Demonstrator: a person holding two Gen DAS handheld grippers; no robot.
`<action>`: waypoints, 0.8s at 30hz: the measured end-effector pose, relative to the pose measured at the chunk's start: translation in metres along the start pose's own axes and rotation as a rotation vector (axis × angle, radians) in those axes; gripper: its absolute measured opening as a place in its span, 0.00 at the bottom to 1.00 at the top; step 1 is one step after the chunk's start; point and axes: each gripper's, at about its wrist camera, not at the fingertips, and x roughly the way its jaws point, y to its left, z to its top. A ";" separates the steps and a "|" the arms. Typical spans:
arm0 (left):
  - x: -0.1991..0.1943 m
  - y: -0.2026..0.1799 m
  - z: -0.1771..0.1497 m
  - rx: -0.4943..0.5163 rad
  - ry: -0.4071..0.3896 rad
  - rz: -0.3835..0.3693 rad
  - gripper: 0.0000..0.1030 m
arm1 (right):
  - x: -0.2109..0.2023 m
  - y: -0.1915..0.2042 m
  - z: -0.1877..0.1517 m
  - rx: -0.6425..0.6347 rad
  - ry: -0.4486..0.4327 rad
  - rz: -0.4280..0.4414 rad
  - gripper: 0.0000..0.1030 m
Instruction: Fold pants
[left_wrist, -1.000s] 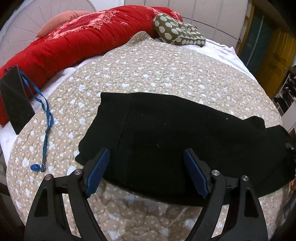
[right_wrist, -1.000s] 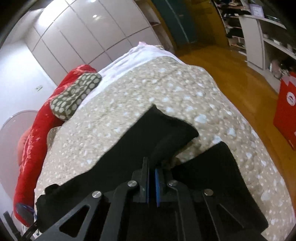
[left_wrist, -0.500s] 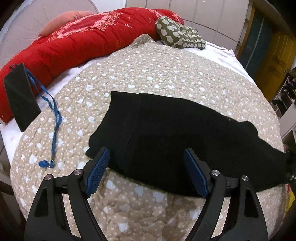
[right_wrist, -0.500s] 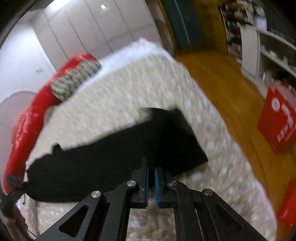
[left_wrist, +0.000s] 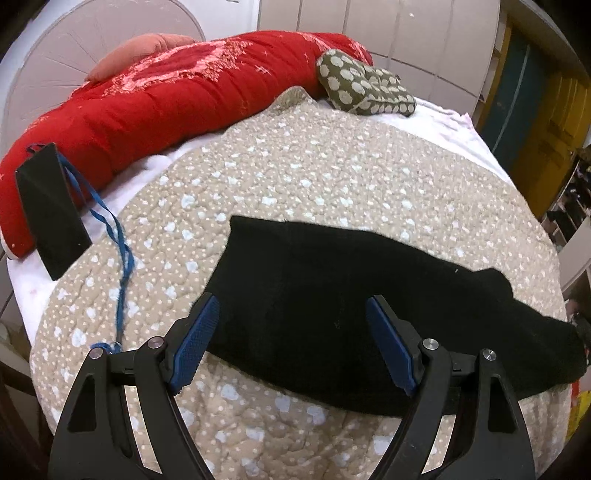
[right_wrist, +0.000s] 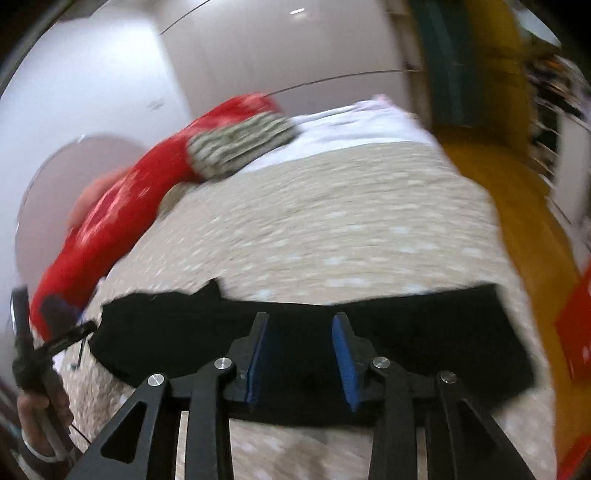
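The black pants (left_wrist: 332, 295) lie flat in a long strip across the beige spotted quilt (left_wrist: 332, 177). My left gripper (left_wrist: 291, 301) hovers open over their left end, its blue pads (left_wrist: 195, 343) wide apart and pressing on nothing. In the blurred right wrist view, my right gripper (right_wrist: 301, 318) is above the pants (right_wrist: 443, 332) near their middle. Its jaws are opening, and no cloth is pinched between the pads (right_wrist: 343, 354).
A red bolster (left_wrist: 166, 96) and a green spotted pillow (left_wrist: 365, 88) lie along the far side of the bed. A black pouch (left_wrist: 51, 210) with a blue lanyard (left_wrist: 122, 258) sits at the left. Wooden floor (right_wrist: 480, 158) lies beyond the bed's right edge.
My right gripper, shut on the pants' leg end, swung sideways and rolled, then opened off the cloth. The pants stretched out into a straighter strip. The left gripper stayed open and barely moved.
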 end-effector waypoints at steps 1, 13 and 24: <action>0.004 -0.002 -0.002 0.009 0.011 0.002 0.80 | 0.011 0.012 0.003 -0.022 0.003 0.010 0.33; 0.025 -0.003 -0.013 0.019 0.059 0.009 0.80 | 0.146 0.097 0.027 -0.183 0.164 0.120 0.10; 0.030 -0.007 -0.015 0.040 0.050 0.041 0.80 | 0.145 0.092 0.029 -0.158 0.120 0.055 0.12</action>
